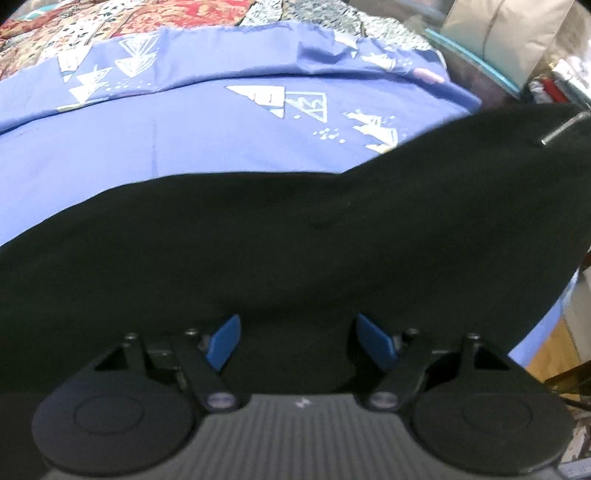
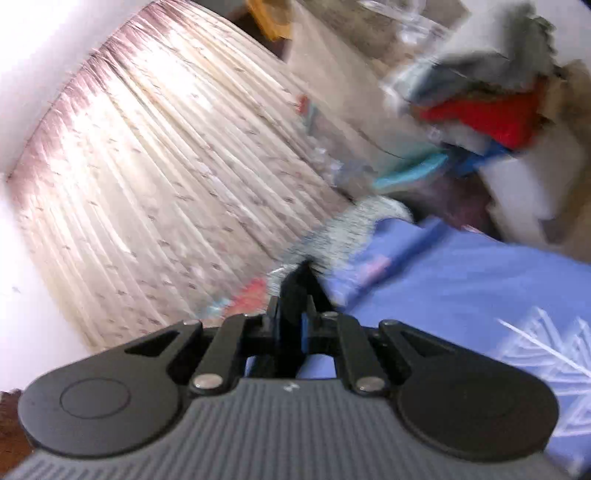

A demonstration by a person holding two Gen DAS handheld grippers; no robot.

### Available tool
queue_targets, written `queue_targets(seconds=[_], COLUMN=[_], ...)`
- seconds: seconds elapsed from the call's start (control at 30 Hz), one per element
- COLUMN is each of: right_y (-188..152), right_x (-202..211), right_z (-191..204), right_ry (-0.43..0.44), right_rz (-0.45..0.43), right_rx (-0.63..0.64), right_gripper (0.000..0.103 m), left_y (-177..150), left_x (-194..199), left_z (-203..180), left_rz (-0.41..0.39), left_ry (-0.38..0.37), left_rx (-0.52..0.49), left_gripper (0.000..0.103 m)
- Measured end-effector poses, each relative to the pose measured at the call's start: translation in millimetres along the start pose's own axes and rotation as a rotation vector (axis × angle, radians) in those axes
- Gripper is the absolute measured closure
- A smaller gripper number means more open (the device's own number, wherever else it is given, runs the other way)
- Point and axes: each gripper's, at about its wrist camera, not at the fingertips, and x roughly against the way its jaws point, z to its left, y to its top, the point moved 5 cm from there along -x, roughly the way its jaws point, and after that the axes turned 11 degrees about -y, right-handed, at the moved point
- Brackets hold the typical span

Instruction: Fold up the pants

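Black pants [image 1: 295, 240] lie across a blue bedsheet [image 1: 184, 147] printed with white triangles. In the left wrist view they rise in a fold toward the right edge, where a small metal pin [image 1: 559, 129] sticks out of the dark mass. My left gripper [image 1: 299, 326] hovers over the near edge of the pants, its blue pads [image 1: 225, 341] standing well apart and pressing on nothing. In the blurred right wrist view my right gripper [image 2: 293, 321] is shut, with a strip of black pants fabric [image 2: 301, 280] pinched between its pads and poking out past them, above the blue sheet [image 2: 461, 280].
A patchwork quilt [image 1: 129, 26] lies beyond the sheet. Boxes and clutter [image 1: 517, 44] stand past the bed's right side, with wooden floor [image 1: 554, 350] below. The right wrist view faces a pleated pale curtain [image 2: 166, 166] and a pile of clothes and boxes [image 2: 487, 110].
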Motion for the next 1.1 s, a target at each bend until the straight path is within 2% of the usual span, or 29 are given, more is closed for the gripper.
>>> queue_targets(seconds=[0.07,0.13,0.17,0.2,0.23,0.3,0.37,0.47,0.53,0.63,0.77,0.8,0.83,0.9,0.97,1.1], right_y=[-28.9,-60.3,-68.9,-67.0,-62.0,-50.9,-51.3,-65.5,-74.5,-83.0,-70.1,-68.2,-67.0,-61.4,-56.3,-69.5], right_x=[-11.7,-19.7,-15.2,-4.7,8.2,33.3,43.6,36.4,38.0,20.9,13.5,11.8,6.4,6.2,12.8,28.5], right_z=[-45.2,-85.2,-98.4,-101.8,-104.5,-103.4,-101.8,-102.8,-101.3,-103.2,-97.3,-96.4,-94.0,-78.6,-49.7,36.6], right_ry=[-0.142,-0.374,-0.426,-0.373,-0.327,-0.298,-0.271,-0.255,-0.252,-0.254,-0.271,-0.288,-0.311,-0.334,-0.3,-0.186], right_rz=[0.099,0.219,0.244,0.212,0.175,0.091,0.075,0.151,0.178,0.207,0.175,0.184,0.2,0.194,0.152,0.128], right_rx=[-0.069,-0.03,-0.026,-0.079,-0.145,-0.195,-0.199,-0.216,-0.251,-0.347,-0.392,-0.38,-0.357,-0.28,-0.132,0.292], right_gripper=[0.089,0.079,0.078,0.072,0.06,0.052,0.05,0.049,0.048,0.048,0.051,0.067,0.077,0.078,0.079,0.079], left_y=[-3.1,-5.1,-5.4,-5.8,-5.6,-3.6,-0.5,3.1,1.6,-1.4,-3.6,-3.8,-3.9,-4.2,-5.4,-2.0], left_x=[-7.1,-12.2,-13.8,-14.6,-14.7,-12.2,-7.4,-4.9,-7.5,-16.4,-24.9,-25.3,-25.1,-19.5,-8.3,11.8], left_z=[-1.0,-6.3,-9.9,-13.1,-15.4,-19.9,-26.1,-38.0,-42.9,-39.4,-36.7,-37.5,-39.3,-42.1,-40.3,-24.9], left_rz=[0.021,0.03,0.036,0.041,0.043,0.037,0.014,-0.007,0.008,0.039,0.04,0.039,0.038,0.027,0.004,-0.053], left_ry=[0.032,0.059,0.065,0.073,0.073,0.044,0.001,-0.042,-0.071,-0.074,-0.059,-0.054,-0.046,-0.048,-0.101,-0.169], left_rx=[-0.024,-0.072,-0.089,-0.102,-0.108,-0.096,-0.083,-0.092,-0.09,-0.074,-0.067,-0.069,-0.073,-0.069,-0.04,0.065], left_gripper=[0.03,0.024,0.021,0.02,0.02,0.02,0.02,0.02,0.02,0.021,0.021,0.02,0.02,0.027,0.031,0.03])
